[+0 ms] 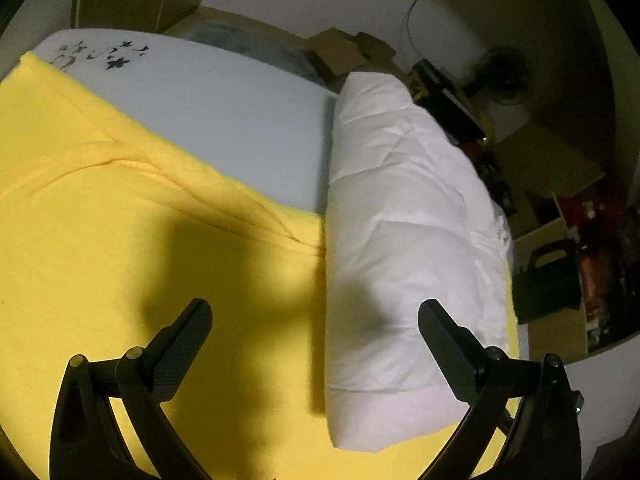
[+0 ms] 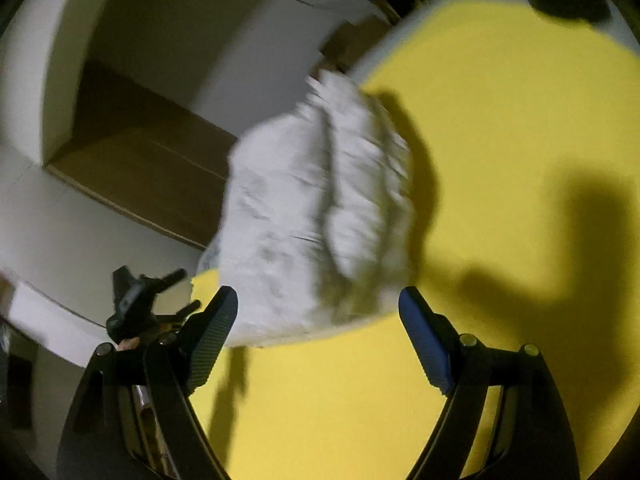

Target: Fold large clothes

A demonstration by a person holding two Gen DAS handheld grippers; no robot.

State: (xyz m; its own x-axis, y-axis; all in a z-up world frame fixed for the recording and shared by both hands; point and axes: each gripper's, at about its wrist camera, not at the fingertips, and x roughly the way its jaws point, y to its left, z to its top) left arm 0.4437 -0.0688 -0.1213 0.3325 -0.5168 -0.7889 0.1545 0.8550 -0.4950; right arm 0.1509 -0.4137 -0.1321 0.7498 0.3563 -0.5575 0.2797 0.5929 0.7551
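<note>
A white padded garment (image 1: 404, 240) lies folded into a long bundle on a yellow cloth (image 1: 120, 240) in the left wrist view. My left gripper (image 1: 316, 320) is open and empty, held above the bundle's near end and the cloth. In the right wrist view the same white garment (image 2: 320, 216) lies blurred at the edge of the yellow cloth (image 2: 500, 160). My right gripper (image 2: 318, 304) is open and empty just short of its near end. The other gripper (image 2: 140, 304) shows at the left.
The yellow cloth covers a white table with a black flower print (image 1: 116, 60). Cardboard boxes (image 1: 344, 52), a fan (image 1: 504, 76) and cluttered shelves (image 1: 592, 240) stand behind it. A brown panel (image 2: 152, 168) and white walls lie left of the table.
</note>
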